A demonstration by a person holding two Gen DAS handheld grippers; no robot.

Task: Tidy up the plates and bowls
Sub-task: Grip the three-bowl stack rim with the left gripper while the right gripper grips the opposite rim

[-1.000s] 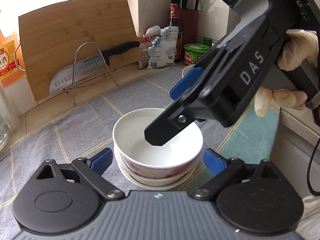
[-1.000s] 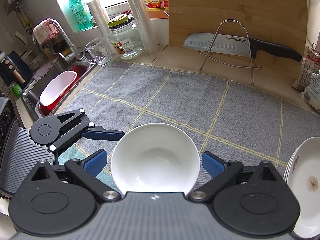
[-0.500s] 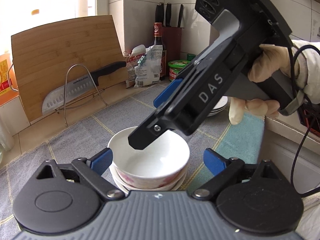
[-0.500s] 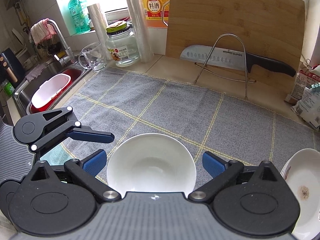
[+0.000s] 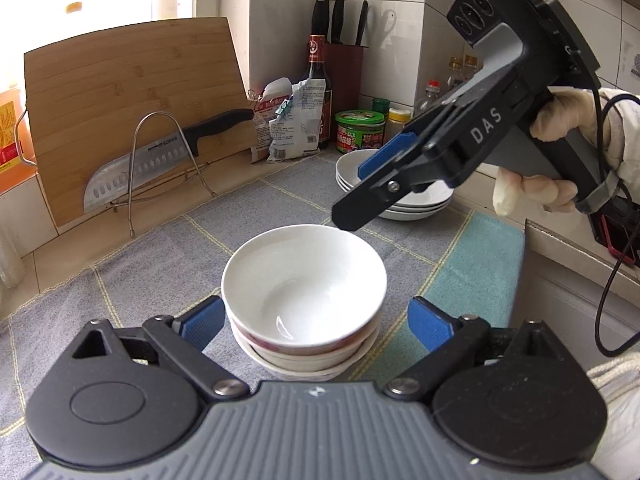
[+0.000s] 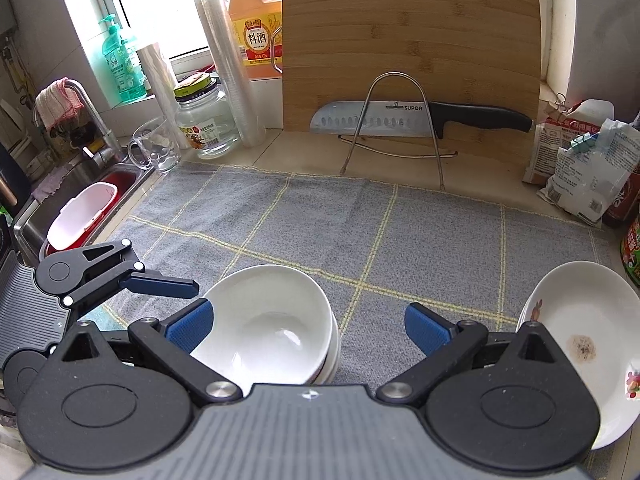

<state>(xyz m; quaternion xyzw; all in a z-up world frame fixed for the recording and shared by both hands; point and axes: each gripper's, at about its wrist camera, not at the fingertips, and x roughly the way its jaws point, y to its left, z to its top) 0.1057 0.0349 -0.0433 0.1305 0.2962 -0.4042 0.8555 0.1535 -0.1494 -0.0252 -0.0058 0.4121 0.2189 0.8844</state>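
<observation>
A stack of white bowls (image 5: 304, 300) is seen between the blue pads of the left gripper (image 5: 310, 326), whose jaws have just been opening; the left pad lies at the bowl's rim, while a clear gap is left at the right pad, so nothing is gripped. The right gripper (image 6: 306, 322) is held widely open and empty, the bowl stack (image 6: 268, 328) sitting just by its left pad and bare cloth lying between the rest of its jaws. A stack of white plates (image 6: 580, 340) is found just beyond its right pad, at the bench's right edge. Ahead of both grippers, open grey checked cloth (image 6: 320, 220) is spread, bounded further on by a knife (image 6: 420, 118) in a wire rack and an upright cutting board (image 6: 408, 40). To the right gripper's left a sink (image 6: 80, 196) is seen.
</observation>
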